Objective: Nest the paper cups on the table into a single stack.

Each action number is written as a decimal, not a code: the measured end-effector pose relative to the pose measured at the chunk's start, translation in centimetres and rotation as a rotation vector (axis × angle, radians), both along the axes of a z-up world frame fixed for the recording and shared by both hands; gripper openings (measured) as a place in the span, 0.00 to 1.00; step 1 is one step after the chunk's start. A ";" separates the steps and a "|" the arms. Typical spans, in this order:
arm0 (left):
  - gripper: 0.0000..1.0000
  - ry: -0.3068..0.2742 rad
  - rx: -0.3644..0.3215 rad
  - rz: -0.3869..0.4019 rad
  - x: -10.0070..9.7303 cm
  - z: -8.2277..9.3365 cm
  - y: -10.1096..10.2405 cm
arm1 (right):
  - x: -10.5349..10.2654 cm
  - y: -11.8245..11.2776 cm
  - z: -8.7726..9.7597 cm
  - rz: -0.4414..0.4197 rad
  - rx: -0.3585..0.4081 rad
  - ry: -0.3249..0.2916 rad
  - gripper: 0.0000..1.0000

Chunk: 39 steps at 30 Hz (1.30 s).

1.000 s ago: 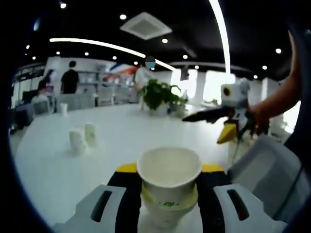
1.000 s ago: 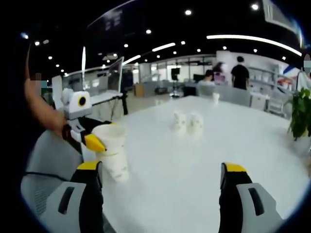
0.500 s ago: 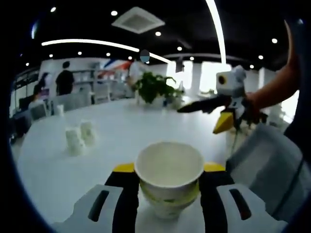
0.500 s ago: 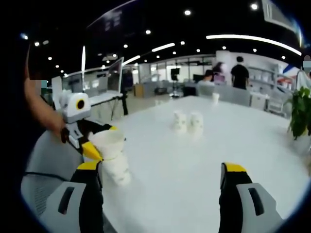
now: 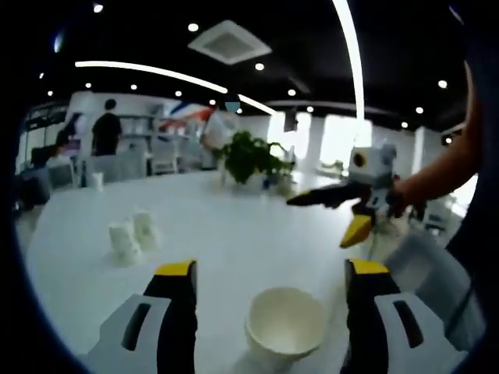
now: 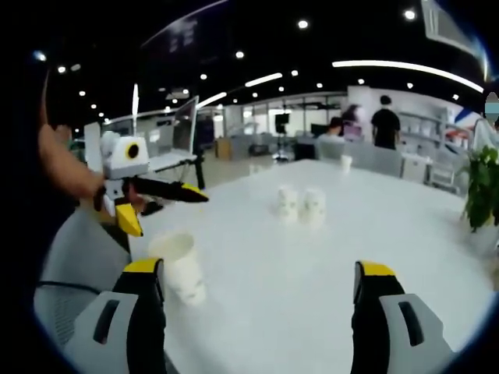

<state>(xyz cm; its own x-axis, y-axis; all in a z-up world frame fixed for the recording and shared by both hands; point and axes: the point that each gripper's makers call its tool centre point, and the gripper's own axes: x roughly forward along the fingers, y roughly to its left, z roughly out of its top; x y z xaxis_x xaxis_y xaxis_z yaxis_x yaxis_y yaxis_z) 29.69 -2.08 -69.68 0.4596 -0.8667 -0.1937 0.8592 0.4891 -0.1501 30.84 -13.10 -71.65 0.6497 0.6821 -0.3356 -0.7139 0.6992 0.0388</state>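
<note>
Standing free on the white table [image 5: 234, 226]: cup stack [image 5: 285, 330], upright, mouth up, between the wide-open jaws of the left gripper [image 5: 269, 292], touched by neither. Two more cups [image 6: 301, 206] waiting side by side well across the table. Right gripper [image 6: 261, 292] hovering wide, holding nothing. Likely handling light, thin-walled, easily crushed; gripping gently across the upper wall below the rim.

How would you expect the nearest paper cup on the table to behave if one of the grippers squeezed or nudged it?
The paper cup stands upright and looks empty, so it is probably very light and would likely slide or tip on the smooth white table at a nudge. Its thin paper wall would probably dent under a hard squeeze. The left gripper, jaws open either side of it, should close gently.
</note>
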 end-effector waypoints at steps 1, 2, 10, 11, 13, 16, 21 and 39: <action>0.86 -0.001 -0.003 0.006 0.2 0.3 0.1 | 0.1 0.0 0.1 0.000 0.000 -0.002 1.00; 0.88 -0.003 -0.008 0.016 0.7 0.9 0.4 | 0.2 0.0 0.2 -0.001 0.001 -0.004 1.00; 0.95 -0.049 0.028 0.087 3.1 2.0 3.5 | 1.2 -0.1 0.9 -0.009 0.014 -0.024 1.00; 0.95 -0.049 0.023 0.083 3.0 2.2 3.7 | 1.4 -0.2 0.9 -0.013 0.017 -0.026 1.00; 0.97 -0.051 0.024 0.091 3.4 2.1 4.6 | 1.5 -0.3 1.1 -0.019 0.019 -0.031 1.00; 0.98 -0.045 0.055 0.115 3.7 1.5 6.1 | 1.7 -0.6 1.1 -0.024 0.019 -0.031 1.00; 0.98 -0.032 0.067 0.184 4.4 0.9 8.9 | 1.9 -0.9 1.2 -0.039 0.023 -0.038 1.00; 0.98 0.005 0.114 0.341 4.3 -1.8 15.9 | 1.7 -2.7 -0.1 -0.083 0.004 -0.038 1.00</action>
